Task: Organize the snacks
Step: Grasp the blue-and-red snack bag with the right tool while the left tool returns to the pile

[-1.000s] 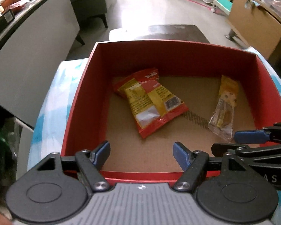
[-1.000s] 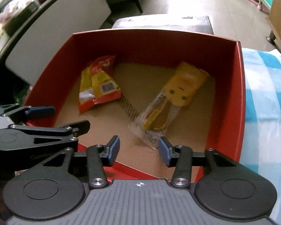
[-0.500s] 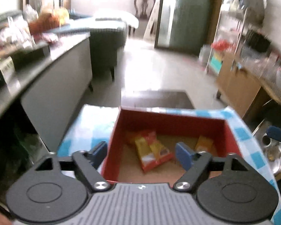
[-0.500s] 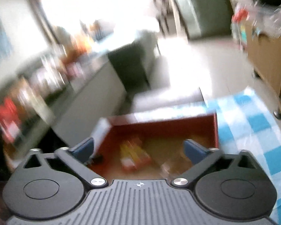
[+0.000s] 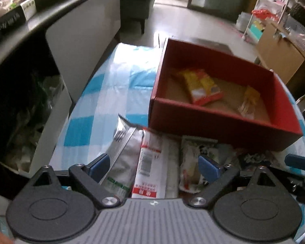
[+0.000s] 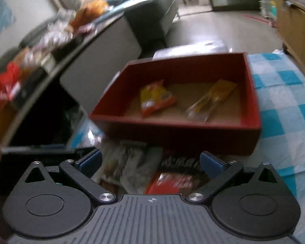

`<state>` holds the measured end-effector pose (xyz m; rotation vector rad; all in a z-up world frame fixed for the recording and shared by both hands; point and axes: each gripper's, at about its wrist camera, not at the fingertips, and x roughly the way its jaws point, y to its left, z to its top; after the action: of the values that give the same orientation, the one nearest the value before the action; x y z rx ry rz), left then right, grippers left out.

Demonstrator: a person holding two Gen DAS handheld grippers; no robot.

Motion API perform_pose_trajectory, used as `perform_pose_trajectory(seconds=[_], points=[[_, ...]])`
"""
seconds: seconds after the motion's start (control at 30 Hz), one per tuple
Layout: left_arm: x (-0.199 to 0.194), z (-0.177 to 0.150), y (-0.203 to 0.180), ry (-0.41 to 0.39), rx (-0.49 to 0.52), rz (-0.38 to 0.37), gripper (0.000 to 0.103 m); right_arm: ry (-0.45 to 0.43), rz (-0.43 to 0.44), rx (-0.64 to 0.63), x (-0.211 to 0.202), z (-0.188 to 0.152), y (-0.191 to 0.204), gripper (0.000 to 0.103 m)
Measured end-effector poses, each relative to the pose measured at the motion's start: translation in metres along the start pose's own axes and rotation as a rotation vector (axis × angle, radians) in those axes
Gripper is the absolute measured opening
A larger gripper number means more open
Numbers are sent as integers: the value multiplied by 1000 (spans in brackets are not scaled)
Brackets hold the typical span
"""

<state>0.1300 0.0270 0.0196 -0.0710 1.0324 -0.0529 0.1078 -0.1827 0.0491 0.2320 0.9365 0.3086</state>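
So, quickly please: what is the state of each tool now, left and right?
Left tool: jaws opening, holding nothing; snack packets lie below.
Right tool: open wide, holding nothing.

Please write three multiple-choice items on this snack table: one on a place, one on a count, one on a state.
1. Where do the loose snack packets lie?
A. on the cloth in front of the red box
B. inside the red box
C. on the floor

2. How many packets are in the red box?
A. none
B. two
C. five

3. What is the right gripper holding?
A. a yellow packet
B. the box wall
C. nothing

Answers: 1 A, they rest against the box's near wall on the checked tablecloth; 2 B, a red-and-yellow packet and a yellow packet; 3 C, nothing sits between its open fingers.
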Motion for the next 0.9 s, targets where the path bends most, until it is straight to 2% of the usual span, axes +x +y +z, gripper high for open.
perform_pose_trajectory(seconds=[0.07,0.13,0.2,0.27,0.37,0.57,0.77,0.9], points=[[7,1,-4,8,25,27,89,31,-10,-8,2,-5,2,103],[13,-1,-8,24,43,56,89,64,-57,-24,12,-6,3,103],[13,-9,-5,36,42,47,89,88,-106,-31,12,-14,3,103],[17,-9,-2,54,28,41,89,121,-116,-20,14,-18,-3,103],[26,-10,-1,70,26,70,88,146,-122,-5,21,-21,-8,103],[27,-10,-5,50,49,76,88,180,-138,-44,39,-24,-2,103],[28,-10,-5,75,51,27,88,164,-203,-106,49,-29,8,103],[26,-11,-3,99,29,-2,88,126,-189,-148,47,-35,6,103]])
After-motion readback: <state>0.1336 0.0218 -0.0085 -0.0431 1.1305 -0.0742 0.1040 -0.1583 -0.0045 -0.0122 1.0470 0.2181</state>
